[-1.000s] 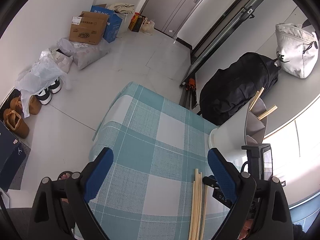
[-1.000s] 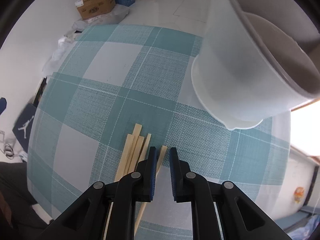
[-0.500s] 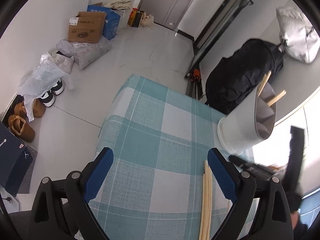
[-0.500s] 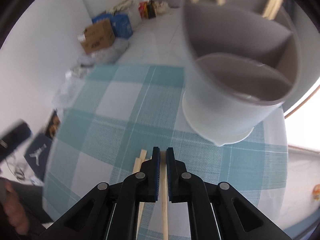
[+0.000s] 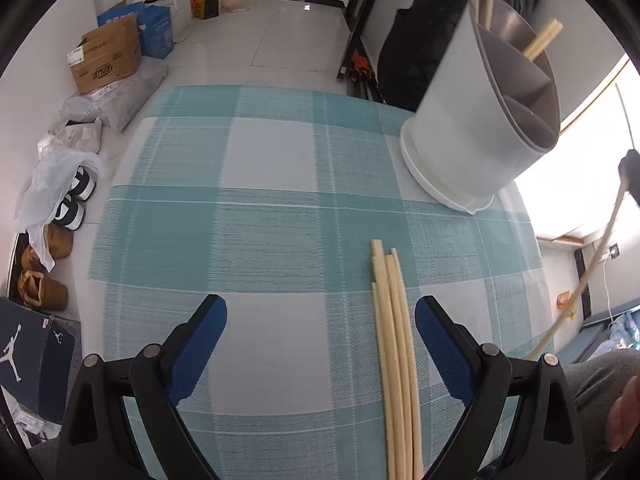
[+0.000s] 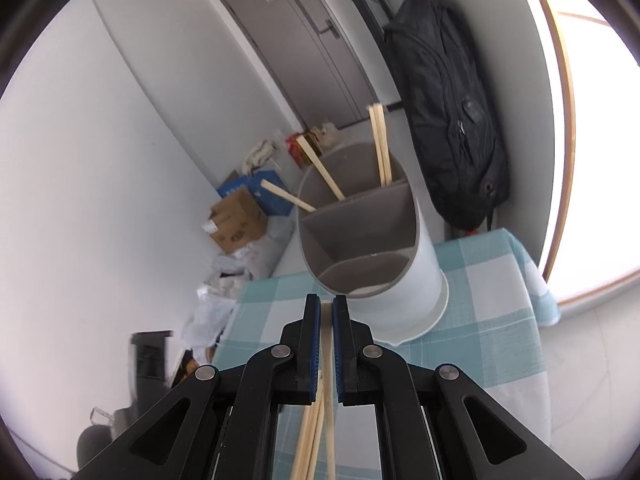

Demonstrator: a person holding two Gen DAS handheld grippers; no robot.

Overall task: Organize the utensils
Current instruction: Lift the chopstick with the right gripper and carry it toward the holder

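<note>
Several wooden chopsticks (image 5: 390, 340) lie in a bundle on the teal checked tablecloth (image 5: 240, 220). My left gripper (image 5: 320, 320) hangs open just above them, the bundle lying inside its right finger. A white divided utensil holder (image 5: 472, 136) stands at the back right with chopsticks (image 5: 540, 42) in its far compartment. My right gripper (image 6: 327, 306) is shut on one chopstick (image 6: 327, 360), held up in the air in front of the holder (image 6: 404, 280). In the left wrist view that chopstick (image 5: 592, 276) hangs at the far right edge.
A black backpack (image 6: 452, 120) hangs on the wall behind the holder. Cardboard boxes (image 5: 106, 58), bags and shoes (image 5: 70, 204) sit on the floor left of the table. A bright window (image 6: 600, 120) is to the right, and a person's leg (image 5: 600, 392) is at the table's near right.
My right gripper shut on one chopstick, lifted it off the cloth and tipped up to face the holder's open top. My left gripper moved closer over the bundle and tilted down.
</note>
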